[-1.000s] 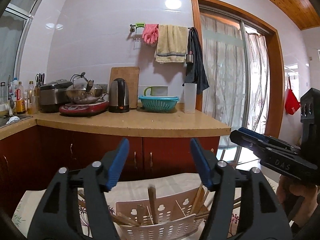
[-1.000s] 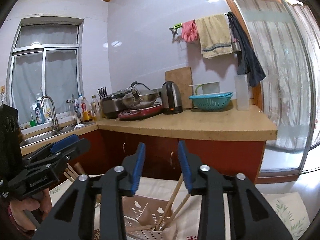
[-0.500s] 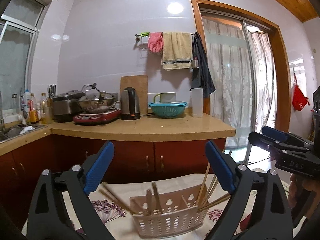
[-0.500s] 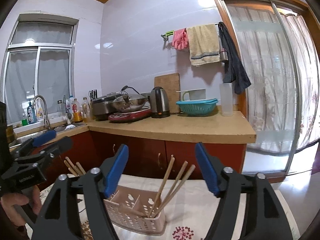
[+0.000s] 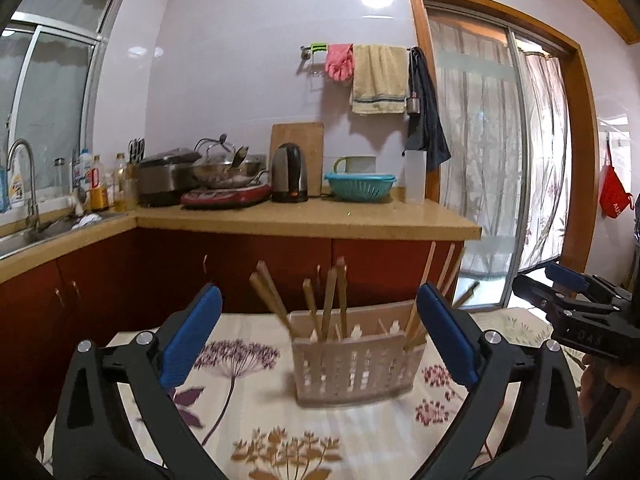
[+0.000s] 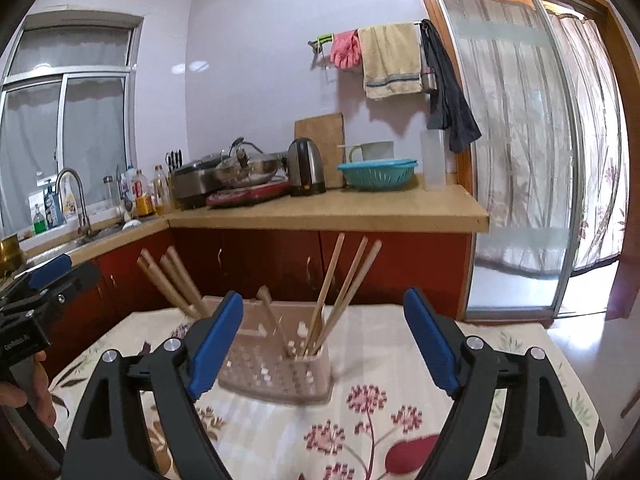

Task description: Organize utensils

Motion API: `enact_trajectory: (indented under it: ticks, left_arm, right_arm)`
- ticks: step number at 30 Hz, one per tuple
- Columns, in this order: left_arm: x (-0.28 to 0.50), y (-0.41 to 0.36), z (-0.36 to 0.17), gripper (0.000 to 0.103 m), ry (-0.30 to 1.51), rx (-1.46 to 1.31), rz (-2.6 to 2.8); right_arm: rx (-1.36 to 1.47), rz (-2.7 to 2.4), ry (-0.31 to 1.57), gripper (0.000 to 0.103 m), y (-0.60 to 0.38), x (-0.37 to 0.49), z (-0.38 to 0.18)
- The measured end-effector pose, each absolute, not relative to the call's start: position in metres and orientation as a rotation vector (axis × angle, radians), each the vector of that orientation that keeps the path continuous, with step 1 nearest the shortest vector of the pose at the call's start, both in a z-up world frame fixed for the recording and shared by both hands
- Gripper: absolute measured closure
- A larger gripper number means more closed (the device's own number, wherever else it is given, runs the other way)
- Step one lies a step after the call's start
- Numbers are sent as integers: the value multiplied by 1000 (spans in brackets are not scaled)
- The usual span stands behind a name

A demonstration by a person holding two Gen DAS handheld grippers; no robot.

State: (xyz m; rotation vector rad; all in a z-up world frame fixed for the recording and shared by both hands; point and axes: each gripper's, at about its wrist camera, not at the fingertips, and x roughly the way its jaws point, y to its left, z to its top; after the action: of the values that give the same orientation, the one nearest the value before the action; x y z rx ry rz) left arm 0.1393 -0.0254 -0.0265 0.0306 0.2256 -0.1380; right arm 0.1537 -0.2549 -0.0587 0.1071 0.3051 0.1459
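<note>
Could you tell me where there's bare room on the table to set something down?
The tablecloth lies bare in front of the basket and to both its sides. The basket itself is crowded with chopsticks.

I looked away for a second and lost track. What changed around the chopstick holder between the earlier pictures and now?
Both have pulled back from the utensil holder: the left hand-held gripper and the right hand-held gripper sat close over it, jaws narrower; now their jaws are opening, nothing between them, and more floral tablecloth shows. The chopsticks stay standing in the holder; the counter is unchanged.
</note>
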Motion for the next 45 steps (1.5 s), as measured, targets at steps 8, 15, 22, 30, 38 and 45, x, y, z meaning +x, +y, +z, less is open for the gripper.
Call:
enact_trajectory:
  ticks: [8, 15, 22, 30, 38, 45]
  left_arm:
    - [103, -16, -41, 6, 262, 27, -99]
    - [74, -11, -47, 6, 277, 28, -74]
    - [42, -9, -40, 6, 257, 22, -77]
    - [14, -5, -24, 4, 219, -5, -75]
    - [-12, -4, -9, 4, 161, -14, -85]
    - [-22, -1, -6, 4, 149, -27, -86]
  right_arm:
    - [88, 144, 331, 21, -242, 122, -69]
    - [70, 138, 332, 19, -235, 95, -69]
    - [54, 127, 324, 18, -232, 70, -62]
    - [41, 107, 292, 18, -229, 43, -43]
    - [25, 105, 244, 17, -223, 19, -25]
    - [16, 105, 224, 17, -218, 9, -21]
